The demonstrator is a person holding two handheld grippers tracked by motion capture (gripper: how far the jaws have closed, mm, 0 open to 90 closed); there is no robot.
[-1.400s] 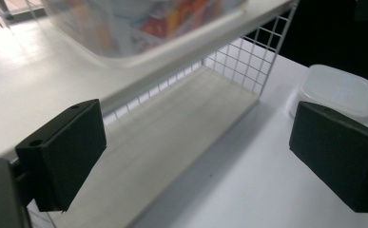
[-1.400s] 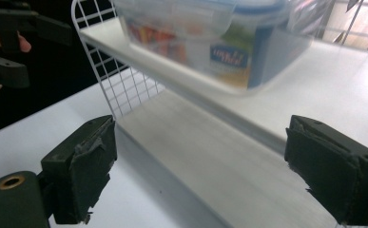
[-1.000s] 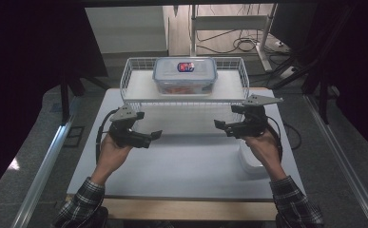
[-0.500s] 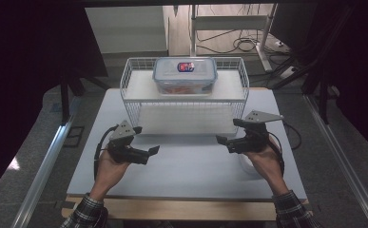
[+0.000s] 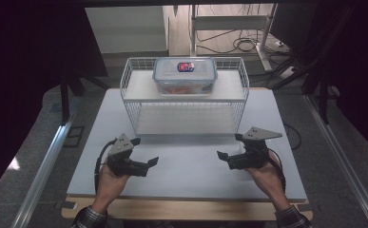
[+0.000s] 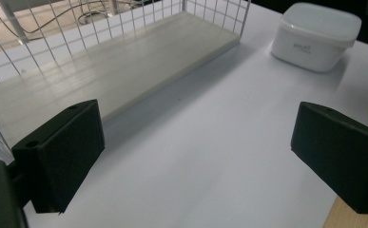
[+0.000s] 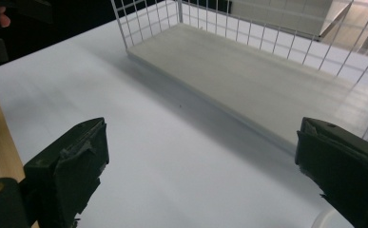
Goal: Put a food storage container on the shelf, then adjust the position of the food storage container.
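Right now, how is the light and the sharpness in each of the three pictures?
High view: bright over the white table and the wire rack, dark at both sides, slightly soft. Left gripper view: evenly lit; the white container is sharp, and the rack casts a soft shadow on the table. Right gripper view: sharp, with the same shadow strip before the rack.

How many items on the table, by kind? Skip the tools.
Wire rack: 1
Clear lidded container with red label, on the rack's top shelf: 1
White lidded container, on the table beside the rack: 1
Total: 3
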